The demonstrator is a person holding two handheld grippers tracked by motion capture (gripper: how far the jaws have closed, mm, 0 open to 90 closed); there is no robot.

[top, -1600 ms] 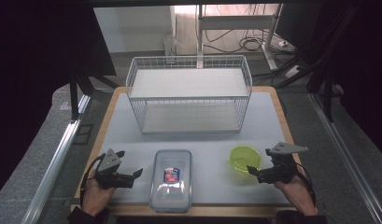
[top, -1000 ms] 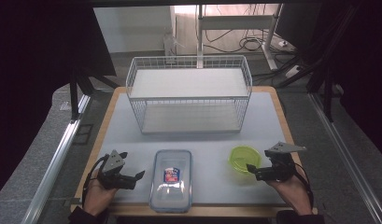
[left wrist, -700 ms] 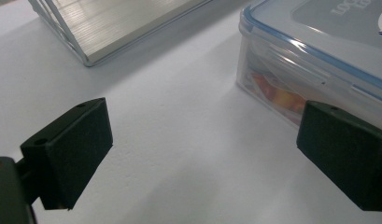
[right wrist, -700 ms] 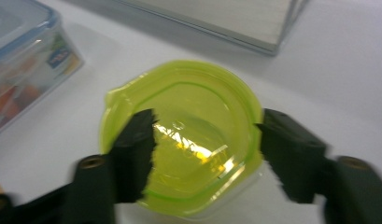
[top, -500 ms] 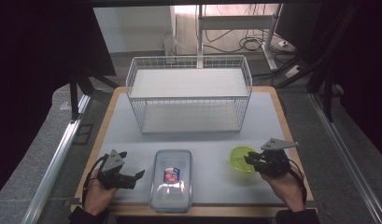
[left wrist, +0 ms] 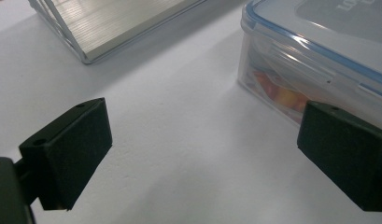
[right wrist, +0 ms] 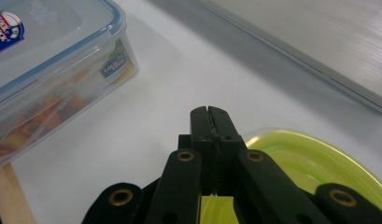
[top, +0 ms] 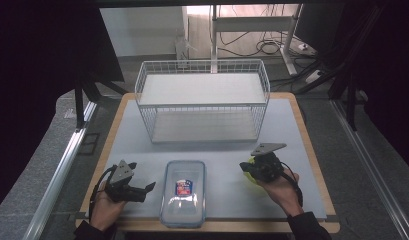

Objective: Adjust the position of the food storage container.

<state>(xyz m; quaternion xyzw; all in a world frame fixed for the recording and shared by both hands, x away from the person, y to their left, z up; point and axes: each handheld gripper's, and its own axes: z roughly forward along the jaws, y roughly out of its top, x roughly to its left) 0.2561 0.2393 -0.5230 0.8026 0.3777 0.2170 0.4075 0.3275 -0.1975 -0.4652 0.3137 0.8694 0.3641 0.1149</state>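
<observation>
Right of the lidded container [top: 183, 192], clamping right gripper [top: 253, 170] seemingly on the green bowl's [right wrist: 314, 161] near rim, needing a firm, level pinch before lifting; left gripper [top: 142, 189] idling released.

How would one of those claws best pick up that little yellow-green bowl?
By its thin rim. The yellow-green bowl sits upright and open on the white mat, so a claw would probably come down from above, one jaw inside and one outside the wall. The right claw hangs over the rim's near edge, jaws just closed together with nothing visibly between them, so it would need to open first.
</observation>
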